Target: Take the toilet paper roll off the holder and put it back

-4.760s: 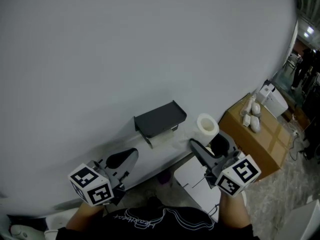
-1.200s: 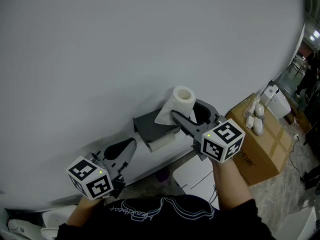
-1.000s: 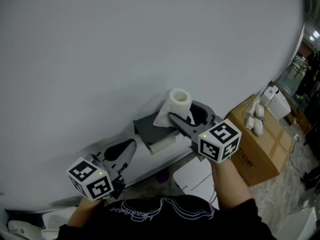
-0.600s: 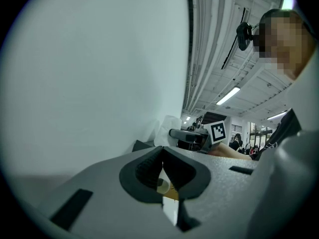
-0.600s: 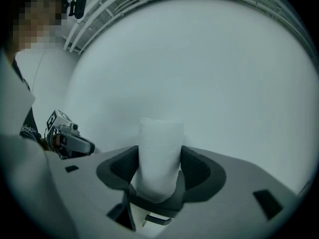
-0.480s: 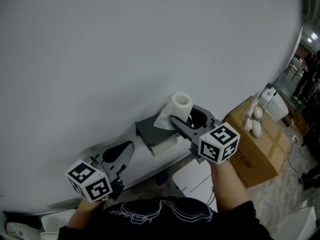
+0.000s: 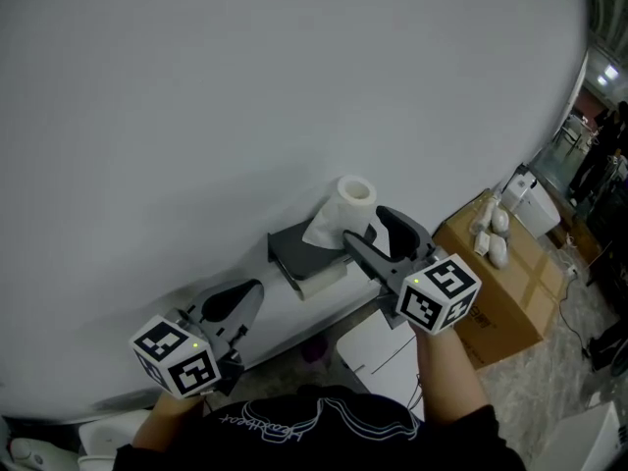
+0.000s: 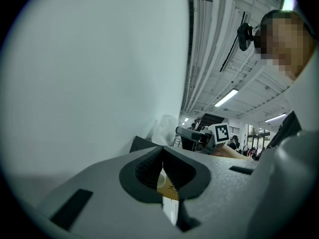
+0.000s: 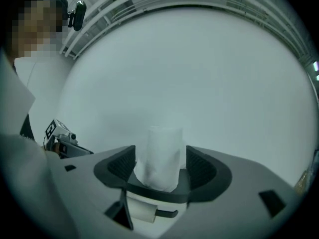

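The right gripper [image 9: 160, 167] has its two jaws just opened wide, loosely flanking one upright white toilet paper roll [image 7: 355, 196] atop the dark grey wall holder [image 7: 299, 245]. A second roll [image 9: 142, 210] hangs below them. The left gripper [image 8: 163, 171] has its jaws closed together, empty.

Toilet paper roll [image 7: 355, 196] stands atop the holder [image 7: 304, 248]; cardboard box [image 7: 510, 283] on the floor [image 7: 549, 400] to its right.

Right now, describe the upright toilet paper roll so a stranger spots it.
On the pale grey wall hangs a dark holder with a flat shelf on top. The toilet paper roll stands upright on that shelf, a loose sheet drooping; the other roll lies sideways on the bar beneath.
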A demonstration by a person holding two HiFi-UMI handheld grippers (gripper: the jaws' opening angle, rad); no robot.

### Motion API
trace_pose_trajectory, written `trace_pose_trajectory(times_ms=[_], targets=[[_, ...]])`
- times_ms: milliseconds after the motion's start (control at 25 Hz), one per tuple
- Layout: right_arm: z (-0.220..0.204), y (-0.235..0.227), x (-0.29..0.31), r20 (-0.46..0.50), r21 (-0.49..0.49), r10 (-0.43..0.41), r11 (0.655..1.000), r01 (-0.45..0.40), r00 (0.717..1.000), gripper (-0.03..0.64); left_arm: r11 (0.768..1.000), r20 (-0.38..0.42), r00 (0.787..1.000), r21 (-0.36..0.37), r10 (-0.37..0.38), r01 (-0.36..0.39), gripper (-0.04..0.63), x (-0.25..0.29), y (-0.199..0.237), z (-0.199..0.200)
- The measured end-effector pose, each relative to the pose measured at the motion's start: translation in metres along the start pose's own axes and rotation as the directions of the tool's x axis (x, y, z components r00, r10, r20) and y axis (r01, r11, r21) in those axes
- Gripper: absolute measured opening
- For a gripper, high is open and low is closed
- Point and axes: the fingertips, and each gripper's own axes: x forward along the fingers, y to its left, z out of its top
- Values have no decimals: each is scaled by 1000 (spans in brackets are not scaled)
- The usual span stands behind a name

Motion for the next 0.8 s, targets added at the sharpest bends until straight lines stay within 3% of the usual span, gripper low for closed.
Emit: trace_pose_trajectory(times_ms=[80,320,520,800], targets=[[6,8,-16,28,23,-5,1000,4,1000,290,1000,-2,1000,1,-9,9,5,-1,-6,1],[12,35,-58,98,75,-8,997,1,995,95,999,-12,999,13,-34,35,5,-1,-24,4],[-9,43,-82,96,113,-42,993,31,994,11,999,-20,999,13,-47,48,5,-2,-36,-1],[-42,65,-102,43,159,9,987,-16,999,2,997,-36,996,-25,-80,79,5,-2,-49,-18]])
